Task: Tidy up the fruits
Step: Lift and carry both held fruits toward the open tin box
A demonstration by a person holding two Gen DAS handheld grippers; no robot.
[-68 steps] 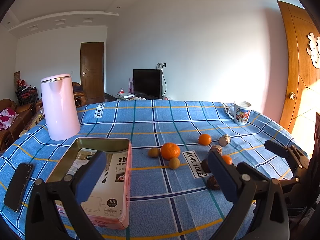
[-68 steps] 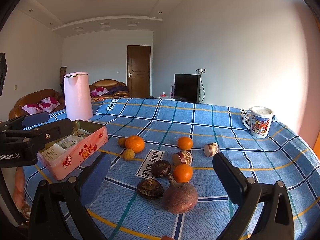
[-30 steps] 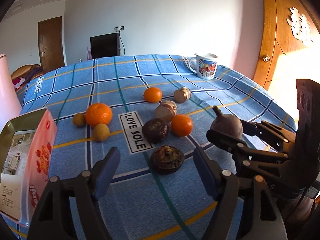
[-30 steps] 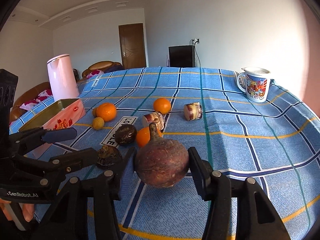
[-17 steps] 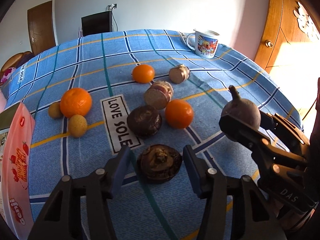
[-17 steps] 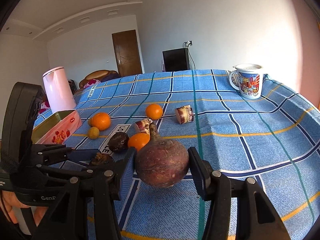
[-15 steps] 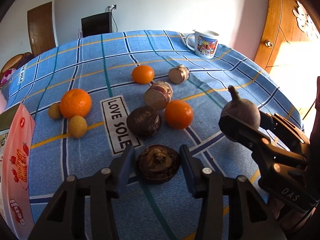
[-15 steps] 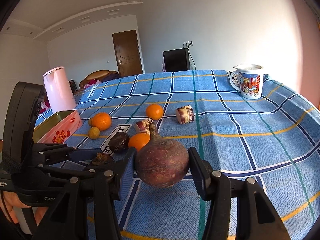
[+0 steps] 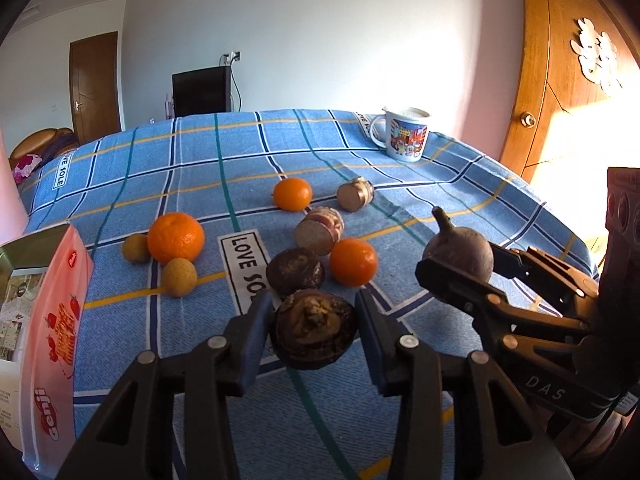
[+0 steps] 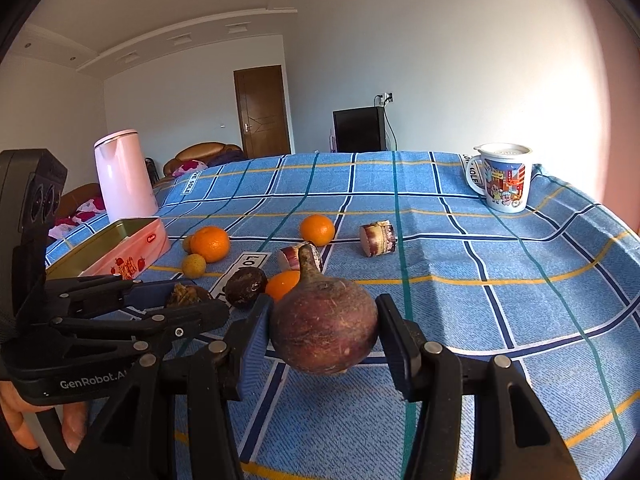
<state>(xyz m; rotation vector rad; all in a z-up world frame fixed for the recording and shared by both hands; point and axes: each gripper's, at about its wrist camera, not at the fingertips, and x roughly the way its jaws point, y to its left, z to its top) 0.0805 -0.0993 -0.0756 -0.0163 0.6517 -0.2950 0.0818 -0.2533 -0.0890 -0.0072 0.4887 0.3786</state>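
Both grippers hold produce above the blue checked cloth (image 9: 360, 152).

Left gripper (image 9: 314, 330) is clamped on a dark flat mushroom-like piece (image 9: 313, 333); right gripper (image 10: 325, 330) is clamped on a reddish root with a stem (image 10: 323, 325); behind the root lie three oranges (image 10: 317, 230), a dark round fruit (image 10: 245, 287) and two cut cane pieces (image 10: 378, 238); left of them, a pink tin (image 10: 120, 250); far right of them, a mug (image 10: 505, 178).
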